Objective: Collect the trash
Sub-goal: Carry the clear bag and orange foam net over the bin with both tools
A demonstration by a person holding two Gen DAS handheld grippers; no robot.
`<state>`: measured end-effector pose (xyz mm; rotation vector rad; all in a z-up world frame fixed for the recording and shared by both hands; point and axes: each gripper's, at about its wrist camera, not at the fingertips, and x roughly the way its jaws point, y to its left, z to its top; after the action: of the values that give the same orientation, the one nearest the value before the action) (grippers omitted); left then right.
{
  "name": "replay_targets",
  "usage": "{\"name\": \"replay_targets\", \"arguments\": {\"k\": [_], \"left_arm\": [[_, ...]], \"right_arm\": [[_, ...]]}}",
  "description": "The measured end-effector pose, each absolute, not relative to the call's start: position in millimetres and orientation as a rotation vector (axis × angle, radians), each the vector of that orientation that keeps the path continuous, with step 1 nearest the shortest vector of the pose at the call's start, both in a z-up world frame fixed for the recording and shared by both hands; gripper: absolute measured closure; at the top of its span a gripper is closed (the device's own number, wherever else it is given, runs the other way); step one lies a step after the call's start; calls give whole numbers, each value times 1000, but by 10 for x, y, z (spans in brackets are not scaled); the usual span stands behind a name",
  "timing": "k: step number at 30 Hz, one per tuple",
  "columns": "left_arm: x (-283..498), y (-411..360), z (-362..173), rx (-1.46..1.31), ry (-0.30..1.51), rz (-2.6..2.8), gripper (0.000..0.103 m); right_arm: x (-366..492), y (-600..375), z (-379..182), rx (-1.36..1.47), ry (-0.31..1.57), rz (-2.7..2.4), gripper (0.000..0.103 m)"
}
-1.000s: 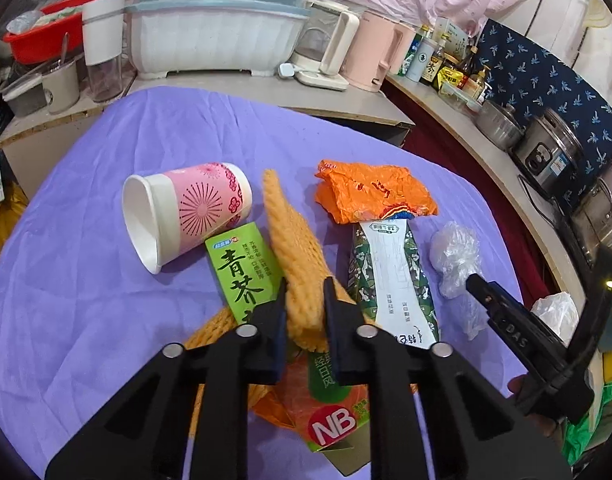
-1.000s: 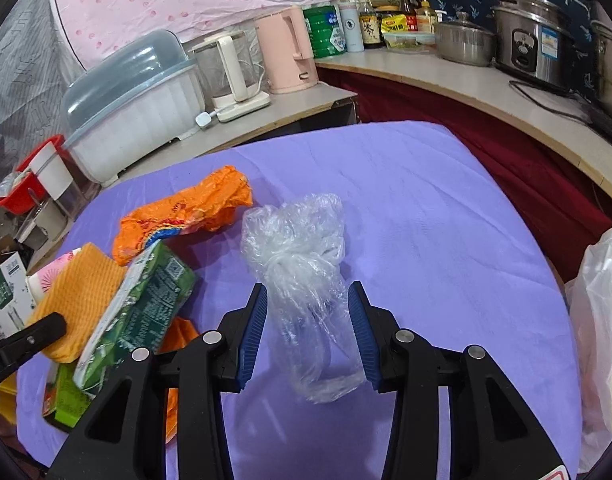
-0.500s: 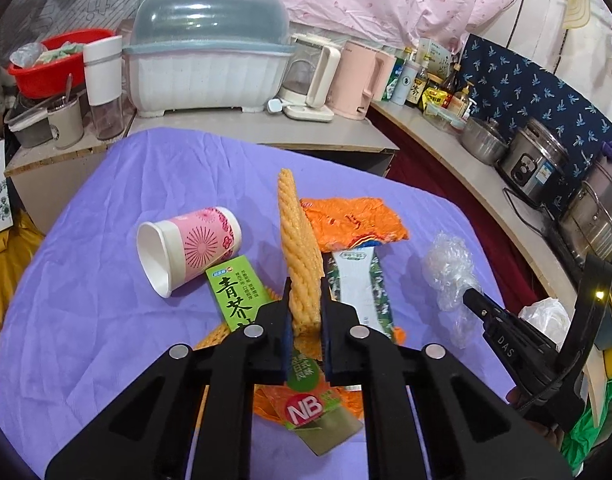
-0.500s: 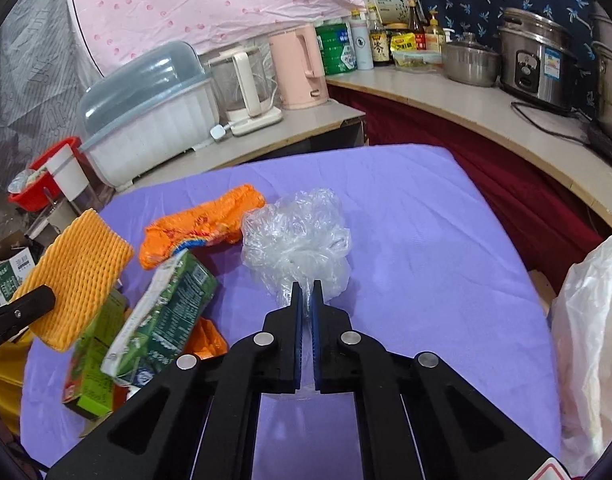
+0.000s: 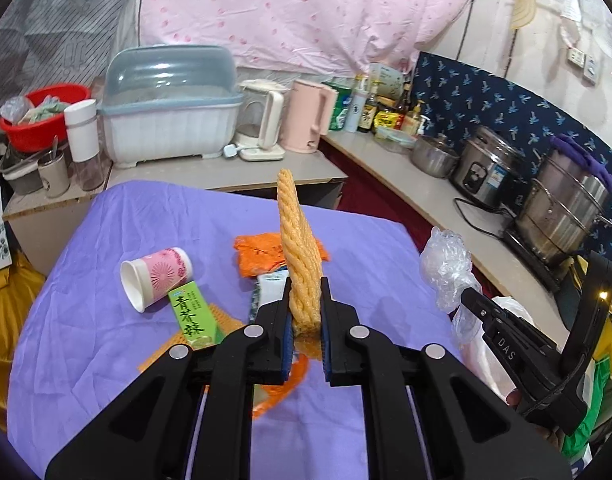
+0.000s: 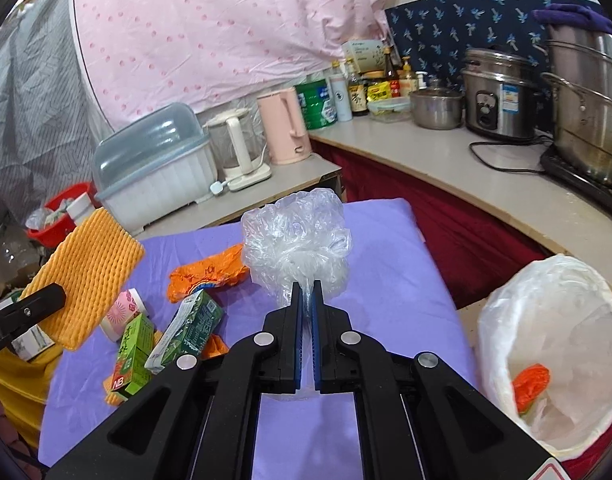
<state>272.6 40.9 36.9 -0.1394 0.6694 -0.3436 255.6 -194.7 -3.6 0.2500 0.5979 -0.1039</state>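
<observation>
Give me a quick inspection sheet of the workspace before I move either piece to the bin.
Surface: purple cloth covers the table, wrinkled.
Job's things: orange foam net and clear plastic wrap both lifted; paper cup, green tea carton, orange wrapper and green-white pack lie on the cloth; lined bin at right holds an orange scrap.
Clutter: nothing seen beyond the trash.
Grippers: left gripper shut on the net; right gripper shut on the wrap.
Cables: black cord on the counter.
Surroundings: kettles, dish box, cookers.
</observation>
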Motion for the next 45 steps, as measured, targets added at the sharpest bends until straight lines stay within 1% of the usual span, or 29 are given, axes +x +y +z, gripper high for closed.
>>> {"name": "replay_targets", "arguments": {"k": [7, 15, 21, 29, 35, 42, 44, 45], "left_arm": [[2393, -70, 581, -91, 636, -416, 93], [2054, -810, 595, -25, 648, -524, 93], [1816, -1406, 489, 39, 673, -609, 93], [1570, -2023, 314, 115, 700, -694, 93], [1492, -2394, 133, 164, 728, -743, 93], [1546, -2653, -72, 182, 788, -804, 92], [1580, -2704, -122, 190, 801, -812, 92], [1596, -2726, -150, 193, 804, -811, 92]], "right_arm": [[2115, -2403, 122, 283, 553, -162, 99], [1594, -3044, 100, 334, 537, -258, 99], [1192, -3547, -28, 385, 540, -337, 99], [849, -3958, -292, 440, 564, -404, 99], [775, -4085, -507, 465, 596, -423, 99], [784, -4206, -672, 494, 619, -433, 99], [810, -4234, -682, 500, 621, -434, 98], [821, -4248, -689, 503, 622, -434, 95]]}}
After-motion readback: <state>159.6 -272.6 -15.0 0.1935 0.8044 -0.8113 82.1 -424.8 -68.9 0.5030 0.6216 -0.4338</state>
